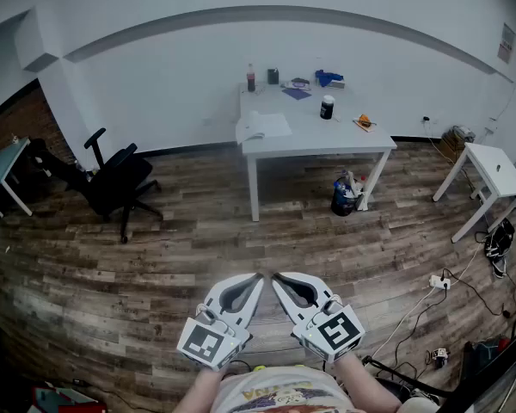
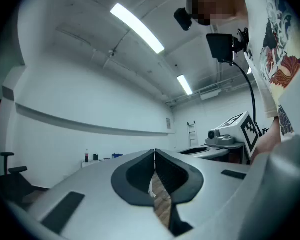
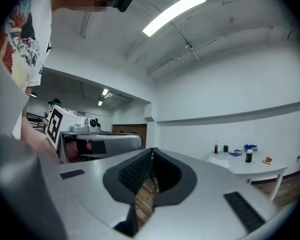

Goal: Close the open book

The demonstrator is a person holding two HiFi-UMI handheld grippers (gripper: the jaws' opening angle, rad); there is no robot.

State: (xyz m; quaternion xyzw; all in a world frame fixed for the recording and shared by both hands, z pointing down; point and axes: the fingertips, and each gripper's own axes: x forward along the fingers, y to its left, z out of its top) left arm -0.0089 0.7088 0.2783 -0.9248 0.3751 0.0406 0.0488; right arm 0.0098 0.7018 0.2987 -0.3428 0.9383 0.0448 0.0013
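An open book point(image 1: 262, 127) with white pages lies at the front left corner of a white table point(image 1: 327, 138) far across the room. Both grippers are held close to my body, far from the table. The left gripper point(image 1: 257, 279) is shut with nothing in it, its jaw tips meeting. Beside it the right gripper point(image 1: 277, 279) is also shut and empty. In the left gripper view the left gripper point(image 2: 154, 152) has its jaws pressed together, and the right gripper point(image 3: 151, 151) shows the same in its own view. The table point(image 3: 250, 170) appears small at the right there.
On the table stand a bottle point(image 1: 251, 77), a dark cup point(image 1: 327, 107), blue items point(image 1: 328, 78) and an orange thing point(image 1: 364, 122). A black office chair point(image 1: 112, 181) is at the left, a small white table point(image 1: 492, 172) at the right. Cables and a power strip point(image 1: 439, 282) lie on the wooden floor.
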